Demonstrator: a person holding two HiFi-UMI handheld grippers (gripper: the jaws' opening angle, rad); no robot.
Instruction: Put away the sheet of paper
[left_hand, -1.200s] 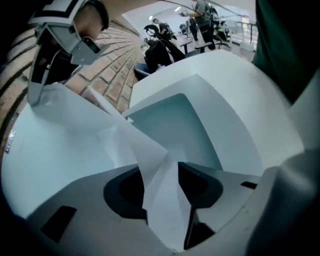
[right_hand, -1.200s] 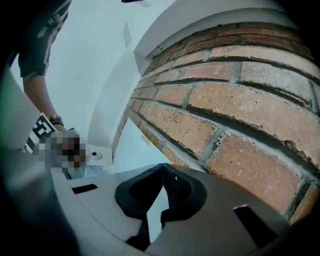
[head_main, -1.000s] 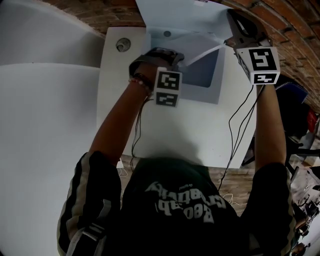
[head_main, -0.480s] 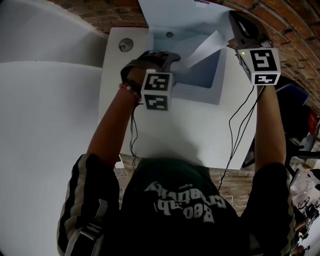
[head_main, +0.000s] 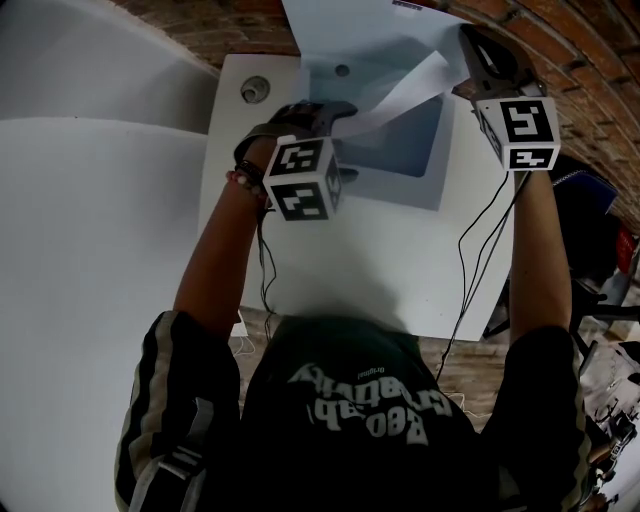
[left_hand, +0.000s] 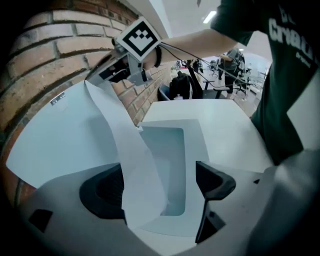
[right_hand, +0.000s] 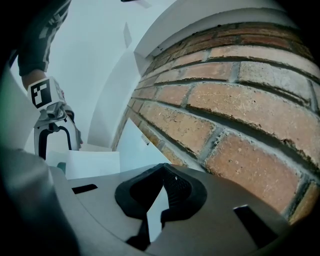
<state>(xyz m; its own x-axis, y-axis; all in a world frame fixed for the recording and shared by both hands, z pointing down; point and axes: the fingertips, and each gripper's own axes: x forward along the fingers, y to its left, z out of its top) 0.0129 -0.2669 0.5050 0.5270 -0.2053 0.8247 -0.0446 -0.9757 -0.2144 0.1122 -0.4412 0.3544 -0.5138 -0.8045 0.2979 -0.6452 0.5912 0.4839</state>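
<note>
white sheet of paper (head_main: 400, 95): a bent strip over the open box (head_main: 437, 170), running from the right gripper down to the left one.
right gripper (head_main: 462, 48): clamped on the sheet's top corner, close to the brick wall (right_hand: 225, 100).
left gripper (head_main: 325, 112): jaws wide apart and just been opening; the sheet's lower end passes between them and lies against one jaw, not pinched.
box place: at the far edge of the table (head_main: 380, 260), toward its far right corner, with the lid (head_main: 350, 30) leaning back on the wall.
only in the right gripper view: we see the pads (right_hand: 180, 190) meeting on a thin sliver of paper.
only in the left gripper view: we see the box's pale inside, and desks and chairs (left_hand: 220, 75) beyond the table.
only in the head view: cables (head_main: 470, 260) hang past the table's near edge; a round grommet (head_main: 255, 90) sits near its far left corner.
writing: the small label (left_hand: 57, 99) on the lid is too small for us to read; the shirt (head_main: 370, 400) print is upside down and we cannot read it surely; the marker cubes (head_main: 525, 130) carry only black-and-white squares.
</note>
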